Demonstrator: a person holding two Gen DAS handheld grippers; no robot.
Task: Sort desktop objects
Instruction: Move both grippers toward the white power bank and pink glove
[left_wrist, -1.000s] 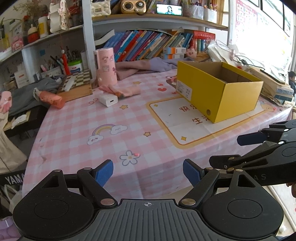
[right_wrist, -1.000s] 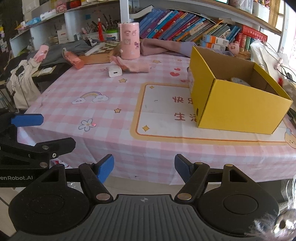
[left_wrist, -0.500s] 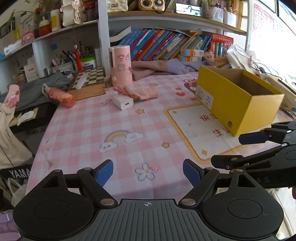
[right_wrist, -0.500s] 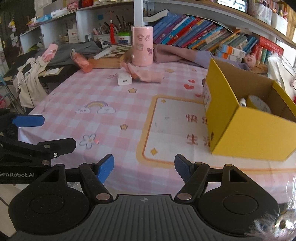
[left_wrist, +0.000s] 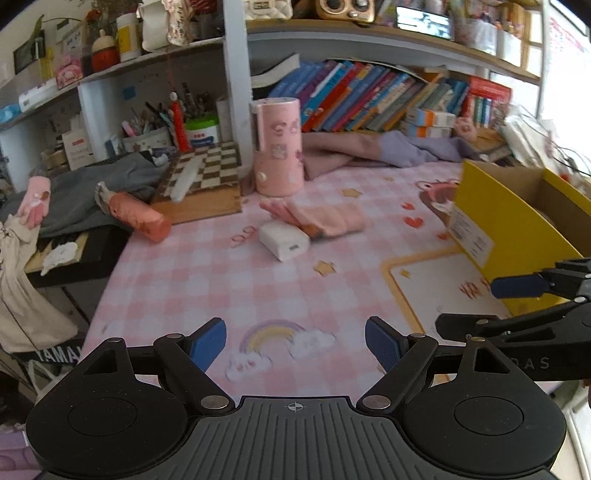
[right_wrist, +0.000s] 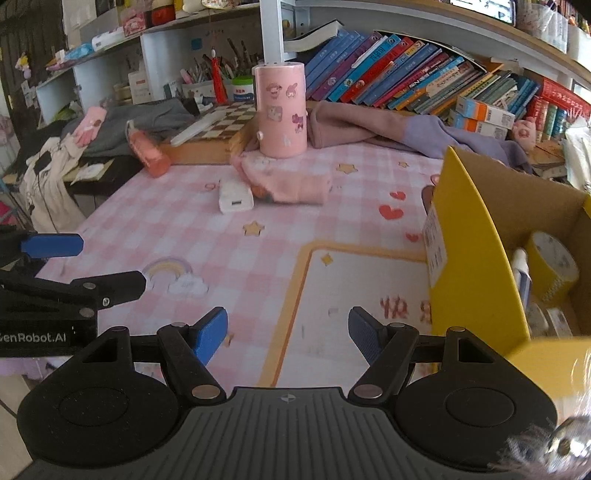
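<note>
A white charger block (left_wrist: 283, 240) (right_wrist: 235, 195) lies mid-table on the pink checked cloth, touching a folded pink cloth (left_wrist: 325, 218) (right_wrist: 288, 181). Behind them stands a pink sticker-covered cylinder (left_wrist: 277, 146) (right_wrist: 282, 109). A coral folded umbrella (left_wrist: 138, 216) (right_wrist: 147, 151) lies at the left table edge. The yellow cardboard box (left_wrist: 517, 229) (right_wrist: 476, 251) sits at the right, with a tape roll (right_wrist: 552, 264) and a small bottle inside. My left gripper (left_wrist: 295, 345) hovers open and empty over the rainbow print. My right gripper (right_wrist: 288, 332) is open and empty beside the box's near corner.
A wooden chessboard box (left_wrist: 201, 184) lies behind the umbrella. Purple and pink clothes (right_wrist: 406, 129) lie along the back before a row of books (right_wrist: 406, 81). Shelves hold pen cups (left_wrist: 199, 125). Grey clothing (left_wrist: 85, 192) drapes off the table's left side.
Both grippers have travelled forward over the table toward the charger and pink cloth, which now look nearer. The box has slid to the right in both views. Jaw openings are unchanged.
</note>
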